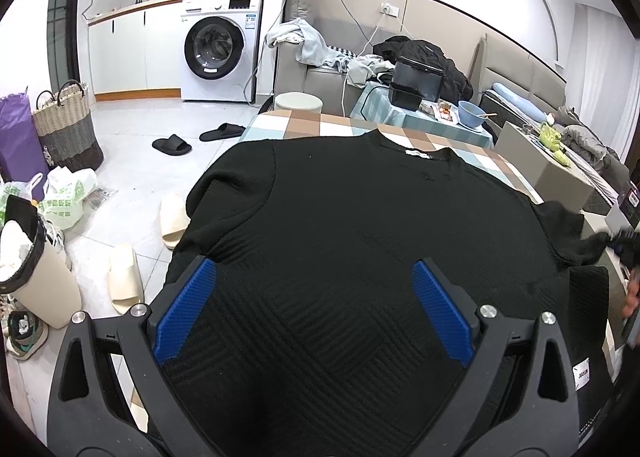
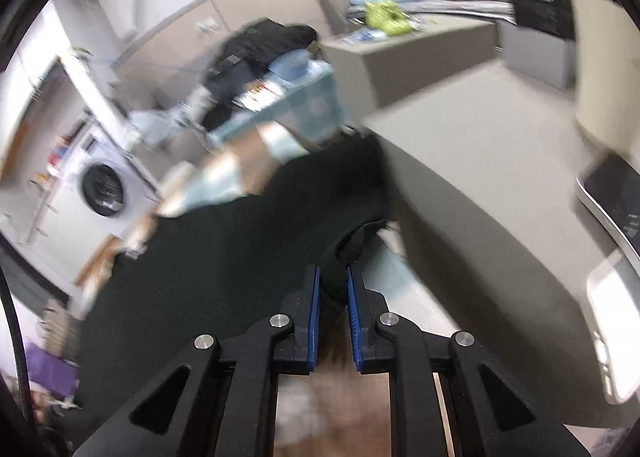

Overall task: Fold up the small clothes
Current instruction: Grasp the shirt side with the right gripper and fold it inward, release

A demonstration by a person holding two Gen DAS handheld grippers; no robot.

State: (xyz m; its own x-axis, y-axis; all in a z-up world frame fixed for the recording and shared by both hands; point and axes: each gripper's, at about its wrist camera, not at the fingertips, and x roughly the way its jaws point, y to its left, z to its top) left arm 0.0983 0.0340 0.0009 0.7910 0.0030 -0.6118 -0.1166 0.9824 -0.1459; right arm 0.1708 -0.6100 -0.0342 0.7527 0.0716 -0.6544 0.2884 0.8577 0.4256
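A black knit sweater [image 1: 360, 225] lies spread on a table with a checked cloth [image 1: 304, 125], collar at the far side. My left gripper [image 1: 314, 277] is open, its blue pads wide apart just above the sweater's near part. My right gripper [image 2: 333, 277] is shut on a fold of the sweater's sleeve [image 2: 352, 245] at the sweater's right edge; the sweater [image 2: 224, 241] shows to its left. The right wrist view is blurred by motion. The right sleeve also shows in the left wrist view [image 1: 592, 245], lifted at the far right.
A grey sofa surface [image 2: 480, 145] lies right of the table. A washing machine [image 1: 218, 47], woven basket [image 1: 68, 125], bin [image 1: 36, 273] and slippers [image 1: 172, 145] stand on the floor to the left. A second table with a blue bowl [image 1: 472, 111] stands behind.
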